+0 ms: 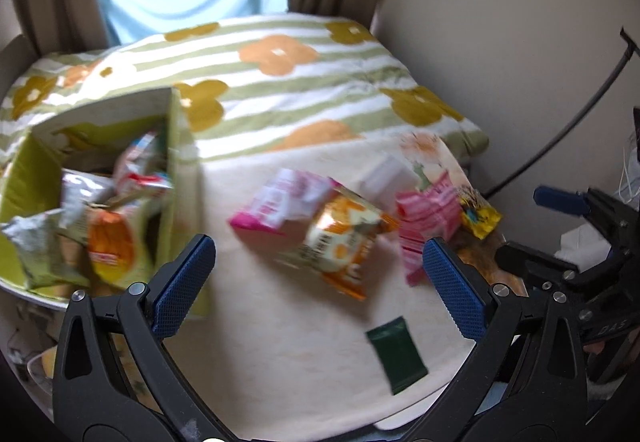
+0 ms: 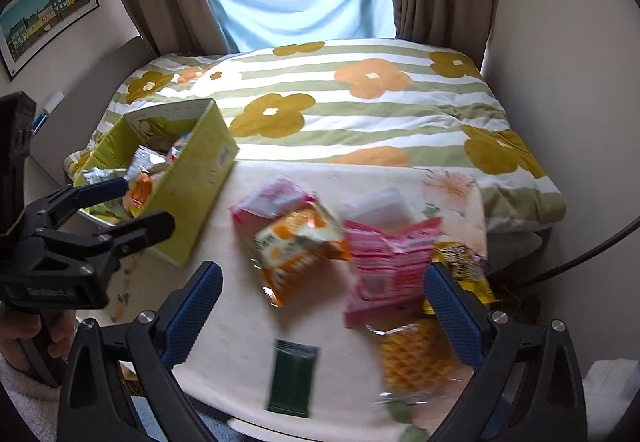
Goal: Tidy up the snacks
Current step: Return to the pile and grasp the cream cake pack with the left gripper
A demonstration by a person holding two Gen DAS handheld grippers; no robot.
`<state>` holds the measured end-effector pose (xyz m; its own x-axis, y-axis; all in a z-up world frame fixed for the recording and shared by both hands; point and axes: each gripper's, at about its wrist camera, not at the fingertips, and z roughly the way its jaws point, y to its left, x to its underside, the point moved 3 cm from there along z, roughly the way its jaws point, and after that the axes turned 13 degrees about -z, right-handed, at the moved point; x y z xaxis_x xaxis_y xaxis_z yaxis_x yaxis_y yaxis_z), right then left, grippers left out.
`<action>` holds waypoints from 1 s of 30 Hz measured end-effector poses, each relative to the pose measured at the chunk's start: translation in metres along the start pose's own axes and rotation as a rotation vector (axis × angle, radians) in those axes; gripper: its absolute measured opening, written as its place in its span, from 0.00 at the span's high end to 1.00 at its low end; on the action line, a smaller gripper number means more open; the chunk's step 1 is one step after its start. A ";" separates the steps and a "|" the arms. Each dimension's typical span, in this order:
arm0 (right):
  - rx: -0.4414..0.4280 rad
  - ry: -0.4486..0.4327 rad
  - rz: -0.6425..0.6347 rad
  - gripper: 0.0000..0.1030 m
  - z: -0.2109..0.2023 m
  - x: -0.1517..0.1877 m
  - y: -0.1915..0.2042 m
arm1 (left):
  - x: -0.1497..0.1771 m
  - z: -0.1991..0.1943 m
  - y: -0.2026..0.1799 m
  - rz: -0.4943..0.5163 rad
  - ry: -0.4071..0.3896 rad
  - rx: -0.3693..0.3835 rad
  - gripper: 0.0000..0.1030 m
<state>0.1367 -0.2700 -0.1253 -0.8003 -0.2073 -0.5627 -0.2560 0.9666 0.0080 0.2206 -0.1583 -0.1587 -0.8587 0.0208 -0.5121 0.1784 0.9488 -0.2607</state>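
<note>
A green cardboard box (image 1: pixel 178 178) (image 2: pixel 200 178) holding several snack bags stands at the left on the cream cloth (image 1: pixel 256 322). Loose snacks lie to its right: an orange bag (image 1: pixel 344 238) (image 2: pixel 296 246), a pink-white packet (image 1: pixel 280 202) (image 2: pixel 272 198), a pink bag (image 1: pixel 424 218) (image 2: pixel 380 266), a yellow packet (image 1: pixel 478 212) (image 2: pixel 464 266), a dark green packet (image 1: pixel 398 356) (image 2: pixel 294 378) and a waffle pack (image 2: pixel 412 358). My left gripper (image 1: pixel 316 282) (image 2: pixel 132 206) is open and empty, hovering beside the box. My right gripper (image 2: pixel 324 302) (image 1: pixel 532 226) is open and empty above the loose snacks.
A striped floral duvet (image 1: pixel 304 82) (image 2: pixel 360 110) covers the bed behind the cloth. Curtains and a window lie beyond. A wall and a black cable (image 1: pixel 576 122) are at the right. A framed picture (image 2: pixel 44 14) hangs on the left wall.
</note>
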 end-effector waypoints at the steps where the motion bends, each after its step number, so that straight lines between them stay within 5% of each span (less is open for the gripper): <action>1: -0.003 0.002 -0.005 0.03 0.001 0.003 -0.006 | 0.003 0.007 -0.005 0.004 0.016 0.005 0.00; 6: 0.001 0.012 -0.037 0.03 0.019 0.019 -0.036 | 0.016 0.058 -0.026 0.041 0.129 -0.002 0.00; 21: 0.001 0.006 -0.096 0.03 0.079 0.032 -0.055 | 0.023 0.162 -0.023 0.189 0.288 -0.038 0.07; 29: 0.003 0.049 -0.088 0.03 0.111 0.031 -0.057 | 0.019 0.187 -0.021 0.229 0.335 -0.014 0.19; 30: 0.005 0.052 -0.085 0.03 0.112 0.031 -0.058 | 0.019 0.188 -0.021 0.242 0.333 -0.024 0.26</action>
<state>0.1876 -0.3156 -0.2361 -0.8031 -0.2960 -0.5172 -0.3217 0.9459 -0.0419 0.2906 -0.2374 -0.3169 -0.9025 0.3417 -0.2620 0.3867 0.9109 -0.1442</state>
